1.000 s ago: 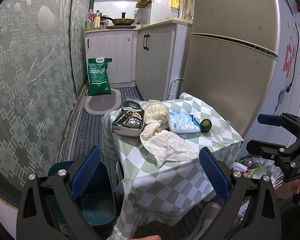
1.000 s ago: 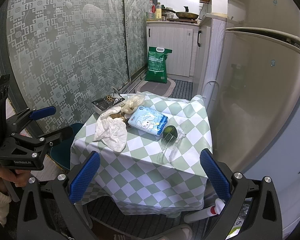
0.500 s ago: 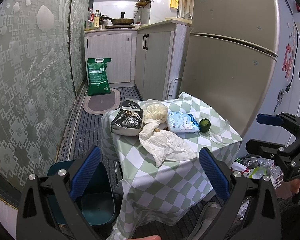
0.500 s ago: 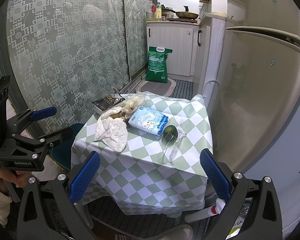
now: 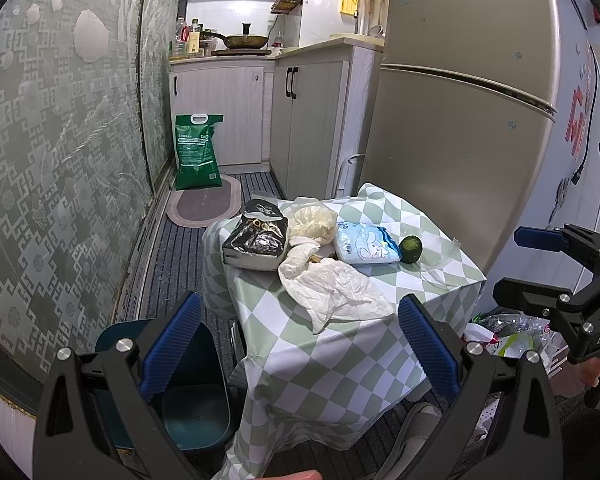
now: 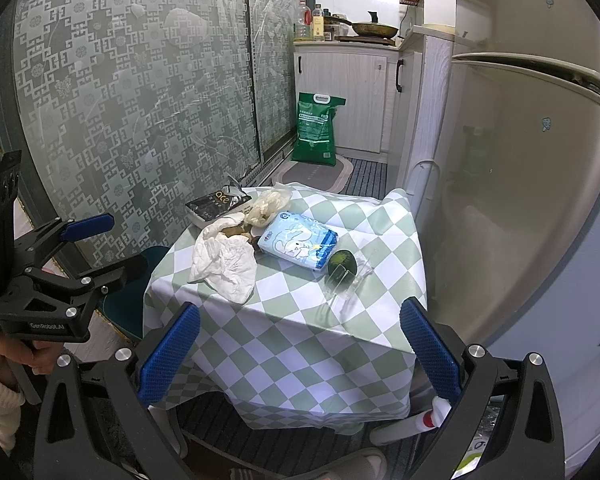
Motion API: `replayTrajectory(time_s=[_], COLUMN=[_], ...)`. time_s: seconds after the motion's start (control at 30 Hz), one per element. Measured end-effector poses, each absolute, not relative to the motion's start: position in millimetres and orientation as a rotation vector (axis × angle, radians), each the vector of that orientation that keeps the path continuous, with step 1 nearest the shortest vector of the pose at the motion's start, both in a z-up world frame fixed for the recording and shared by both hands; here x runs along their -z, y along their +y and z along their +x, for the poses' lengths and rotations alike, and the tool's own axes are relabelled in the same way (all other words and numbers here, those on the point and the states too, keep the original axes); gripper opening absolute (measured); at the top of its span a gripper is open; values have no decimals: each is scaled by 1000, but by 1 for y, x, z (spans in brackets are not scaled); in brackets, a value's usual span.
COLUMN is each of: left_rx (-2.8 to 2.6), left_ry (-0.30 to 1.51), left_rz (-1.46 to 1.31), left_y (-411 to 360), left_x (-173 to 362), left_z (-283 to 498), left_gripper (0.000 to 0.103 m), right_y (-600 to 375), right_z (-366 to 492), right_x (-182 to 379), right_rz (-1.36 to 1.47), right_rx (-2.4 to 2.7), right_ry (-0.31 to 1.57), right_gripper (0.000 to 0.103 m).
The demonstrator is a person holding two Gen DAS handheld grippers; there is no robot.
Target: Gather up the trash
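Note:
A small table with a green-and-white checked cloth (image 5: 340,344) (image 6: 300,332) holds trash: a crumpled white tissue (image 5: 336,284) (image 6: 224,260), a black foil snack bag (image 5: 256,236) (image 6: 216,202), a clear bag of pale stuff (image 5: 314,220) (image 6: 266,206), a blue-white wipes pack (image 5: 366,242) (image 6: 298,242), a green citrus fruit (image 5: 411,249) (image 6: 342,266) and clear plastic wrap (image 5: 440,258) (image 6: 352,280). A dark teal bin (image 5: 172,388) (image 6: 128,304) stands on the floor left of the table. My left gripper (image 5: 298,350) and right gripper (image 6: 296,350) are open and empty, short of the table.
A beige fridge (image 5: 460,120) (image 6: 520,180) stands right of the table. A frosted patterned glass wall (image 5: 60,160) runs along the left. A green sack (image 5: 196,156) and oval mat (image 5: 204,204) lie on the floor by white cabinets. A plastic bag of rubbish (image 5: 508,332) lies at lower right.
The views have shifted only slightly; both grippers stay open and nothing on the table has moved.

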State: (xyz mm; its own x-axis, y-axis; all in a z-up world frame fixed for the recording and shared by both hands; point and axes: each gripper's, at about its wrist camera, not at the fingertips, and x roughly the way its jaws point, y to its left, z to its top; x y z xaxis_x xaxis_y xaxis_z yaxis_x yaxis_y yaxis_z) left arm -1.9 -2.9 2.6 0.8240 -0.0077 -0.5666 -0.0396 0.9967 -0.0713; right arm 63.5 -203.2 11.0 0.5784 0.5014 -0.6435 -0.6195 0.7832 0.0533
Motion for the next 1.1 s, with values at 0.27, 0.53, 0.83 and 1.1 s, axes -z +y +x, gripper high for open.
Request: replayTrajectory(time_s=[0.27, 0.53, 0.83, 1.1], left_rx=[-18, -19, -14, -24], left_ry=[602, 602, 605, 604], left_rz=[-84, -83, -74, -93], left_y=[-2, -3, -6, -1], left_x=[-1, -1, 1, 3], left_z=[-1, -1, 0, 2], left_gripper=[100, 100, 100, 100], right_y=[-202, -203, -202, -207], right_z=[63, 63, 62, 62], right_x=[-10, -10, -11, -9], right_rz=[-186, -187, -187, -176], right_rx=[-659, -659, -657, -645], right_ry=[691, 692, 694, 705], right_gripper=[100, 100, 100, 100])
